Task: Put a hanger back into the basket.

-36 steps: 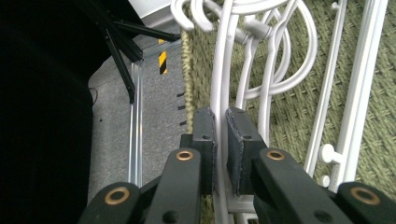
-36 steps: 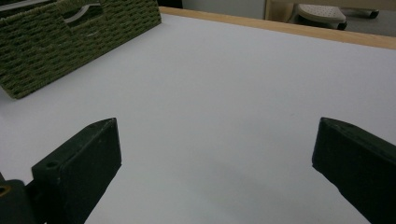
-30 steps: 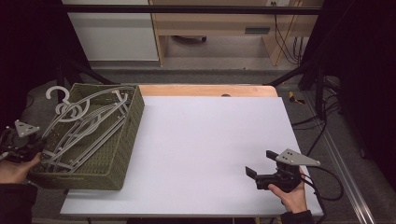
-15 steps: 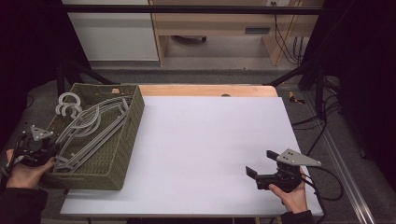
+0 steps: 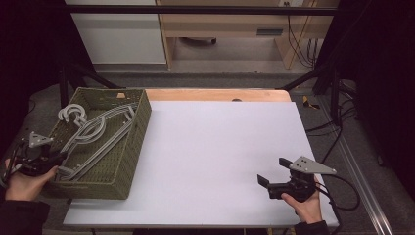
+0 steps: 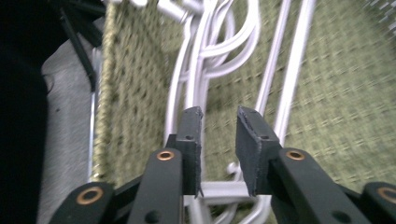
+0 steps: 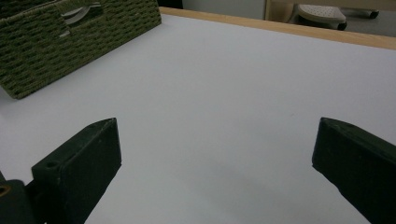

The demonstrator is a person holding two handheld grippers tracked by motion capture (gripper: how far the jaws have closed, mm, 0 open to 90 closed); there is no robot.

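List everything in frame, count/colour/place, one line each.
basket: one, olive-green woven, on the table's left edge.
hangers: a bundle, light grey, exact count unclear, lying inside the basket, hooks toward its far corner.
table: one, white top with a wooden strip along the far edge.
cabinet: one, white, on the floor beyond the table.
cables: several, black, at a wooden desk far right.
left gripper: one, black, at the basket's near left corner over the hangers; jaws have just been opening, a narrow gap, nothing pressed between them.
right gripper: one, black, low over the table's near right, jaws wide open, empty.
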